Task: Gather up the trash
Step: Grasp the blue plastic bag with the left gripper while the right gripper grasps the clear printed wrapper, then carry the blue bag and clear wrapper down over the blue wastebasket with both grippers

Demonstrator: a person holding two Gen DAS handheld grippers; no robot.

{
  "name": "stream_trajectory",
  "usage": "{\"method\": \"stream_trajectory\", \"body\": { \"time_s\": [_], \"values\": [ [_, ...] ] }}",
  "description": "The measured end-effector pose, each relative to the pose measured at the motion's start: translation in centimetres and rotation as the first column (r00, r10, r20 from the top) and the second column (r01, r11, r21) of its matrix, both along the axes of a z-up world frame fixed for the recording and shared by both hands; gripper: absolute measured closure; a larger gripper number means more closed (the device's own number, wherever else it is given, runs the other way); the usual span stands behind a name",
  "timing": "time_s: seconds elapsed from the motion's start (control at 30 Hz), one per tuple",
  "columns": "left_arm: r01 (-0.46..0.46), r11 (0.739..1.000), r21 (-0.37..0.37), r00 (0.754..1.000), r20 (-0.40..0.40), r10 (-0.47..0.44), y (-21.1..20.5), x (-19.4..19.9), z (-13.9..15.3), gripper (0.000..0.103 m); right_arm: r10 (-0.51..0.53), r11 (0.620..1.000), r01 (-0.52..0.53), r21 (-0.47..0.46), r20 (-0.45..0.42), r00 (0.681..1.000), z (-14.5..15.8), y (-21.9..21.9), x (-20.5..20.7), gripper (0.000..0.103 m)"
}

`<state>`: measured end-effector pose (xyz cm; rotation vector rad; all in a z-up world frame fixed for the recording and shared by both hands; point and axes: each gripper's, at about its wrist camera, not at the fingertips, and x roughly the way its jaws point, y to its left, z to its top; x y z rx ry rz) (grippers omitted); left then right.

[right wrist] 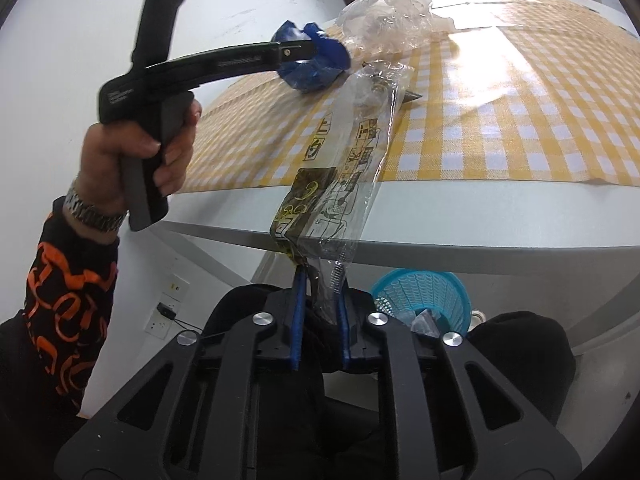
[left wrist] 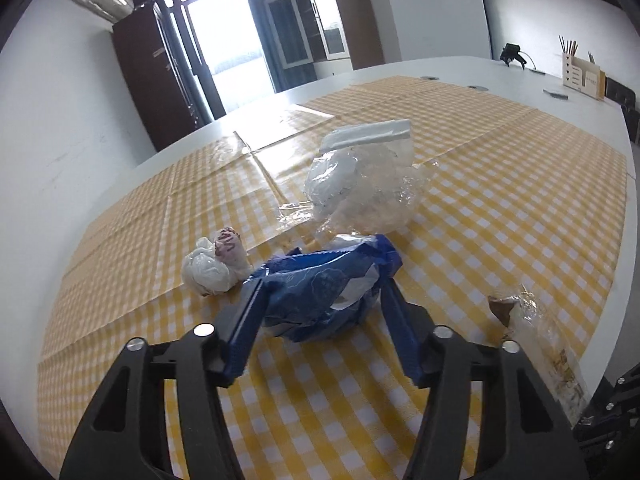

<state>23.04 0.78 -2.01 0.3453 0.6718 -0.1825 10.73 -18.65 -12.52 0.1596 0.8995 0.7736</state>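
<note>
A long white table is carrying one yellow-and-white checked tablecloth, which is stopping short of the near edge. Four pieces of trash are showing. The largest, a heap of clear crumpled plastic bags, is sitting towards the middle of the cloth. A long clear printed wrapper is hanging over the near edge of the table, its upper end lying on the cloth. A crumpled blue plastic bag is lying just in front of the clear heap. A small white wad of paper is sitting just beside the blue bag.

Two grippers are working. The left gripper, held in a hand with a patterned orange-and-black sleeve, is standing with its jaws on either side of the blue bag, the pads touching it. The right gripper is clamping the lower end of the printed wrapper, jaws nearly together.

One blue plastic mesh basket is standing on the floor below the table edge, with some trash showing inside.

At the far corner a wooden pen holder is standing. Beyond are white walls, dark wooden cabinets and a bright balcony doorway.
</note>
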Motion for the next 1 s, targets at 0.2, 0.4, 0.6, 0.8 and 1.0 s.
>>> {"method": "stream_trajectory", "body": {
  "time_s": [0.2, 0.4, 0.6, 0.8, 1.0],
  "values": [
    [-0.042, 0.998, -0.041, 0.999, 0.014, 0.042, 0.7, -0.5, 0.4, 0.068, 0.003, 1.000, -0.002, -0.010, 0.036, 0.999, 0.2, -0.4, -1.4, 0.098],
    [-0.146, 0.971, -0.187, 0.987, 0.043, 0.157, 3.0, -4.0, 1.6, 0.074, 0.008, 0.999, -0.004, -0.040, 0.110, 0.994, 0.9, -0.7, -3.3, 0.098],
    [-0.179, 0.934, -0.310, 0.980, 0.031, 0.198, 4.2, -9.7, 2.0, 0.075, 0.007, 0.998, 0.006, -0.068, 0.180, 0.984, 2.0, -0.6, -4.7, 0.098],
    [-0.176, 0.914, -0.366, 0.979, 0.031, 0.201, 4.1, -14.5, 1.8, 0.075, 0.003, 0.995, 0.021, -0.097, 0.239, 0.971, 2.8, -0.3, -6.1, 0.099],
    [-0.166, 0.892, -0.420, 0.982, 0.014, 0.189, 4.2, -18.2, 1.7, 0.075, -0.014, 0.990, 0.063, -0.128, 0.349, 0.937, 3.5, -0.5, -8.5, 0.099]
  ]
}}
